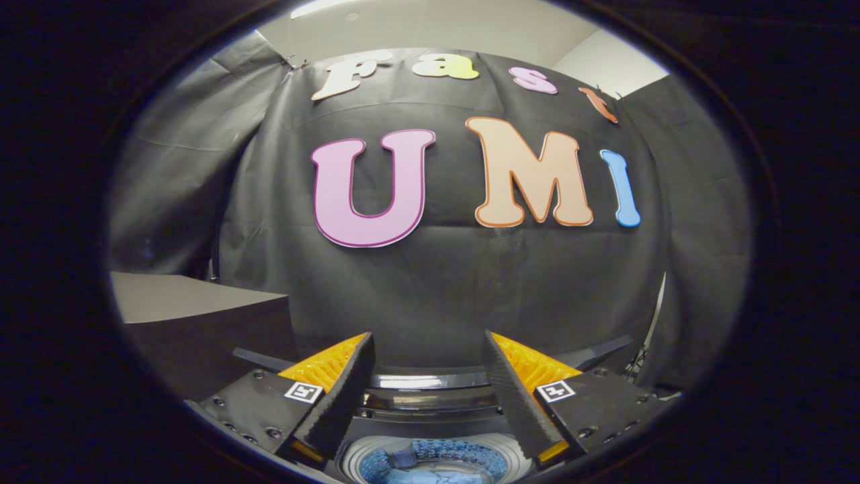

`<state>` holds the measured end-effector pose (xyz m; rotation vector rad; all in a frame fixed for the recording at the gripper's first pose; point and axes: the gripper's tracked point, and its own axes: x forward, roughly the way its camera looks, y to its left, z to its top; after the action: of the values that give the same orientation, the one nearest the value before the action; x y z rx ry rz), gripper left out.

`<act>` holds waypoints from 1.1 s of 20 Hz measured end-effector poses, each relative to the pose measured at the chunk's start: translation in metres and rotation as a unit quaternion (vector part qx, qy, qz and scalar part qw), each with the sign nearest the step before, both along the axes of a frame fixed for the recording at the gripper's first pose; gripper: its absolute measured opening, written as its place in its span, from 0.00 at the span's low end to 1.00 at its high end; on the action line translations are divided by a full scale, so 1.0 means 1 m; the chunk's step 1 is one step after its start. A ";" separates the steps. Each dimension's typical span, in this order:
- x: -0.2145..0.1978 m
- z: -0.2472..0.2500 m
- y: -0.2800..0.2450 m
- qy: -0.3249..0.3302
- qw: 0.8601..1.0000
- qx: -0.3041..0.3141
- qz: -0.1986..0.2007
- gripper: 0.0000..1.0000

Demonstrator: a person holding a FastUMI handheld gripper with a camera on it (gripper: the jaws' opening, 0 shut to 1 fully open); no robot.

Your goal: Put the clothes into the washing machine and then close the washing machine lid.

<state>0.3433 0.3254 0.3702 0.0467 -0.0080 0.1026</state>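
The gripper (428,349) is seen spread wide, nothing held between its fingers (342,393); a square marker tag is fixed on each finger mount.

Directly below and between the fingers, the open round drum (430,460) of the top-loading washing machine (430,410) is visible. Blue clothes (437,476) are seen lying inside the drum, with a darker grey-blue piece (401,458) near its left side. What kind of garments they are cannot be told.

Just beyond the drum opening, the machine's dark rear rim is seen, with a glossy, light-reflecting strip (416,381) running across between the fingertips. The raised lid (598,353) appears as dark edges angling out behind both fingers, left and right; how far up it stands cannot be told.

To the far left, a grey-topped worktop (181,296) with a dark side is seen, well apart from the machine.

Behind everything, the booth's black cloth wall (430,282) is hung, creased, with a pale ceiling (437,27) above it.
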 end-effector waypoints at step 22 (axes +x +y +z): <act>-0.076 -0.081 -0.019 0.133 0.991 -0.025 -0.002 0.99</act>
<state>0.2676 0.3065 0.2894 0.0103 0.2602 0.0917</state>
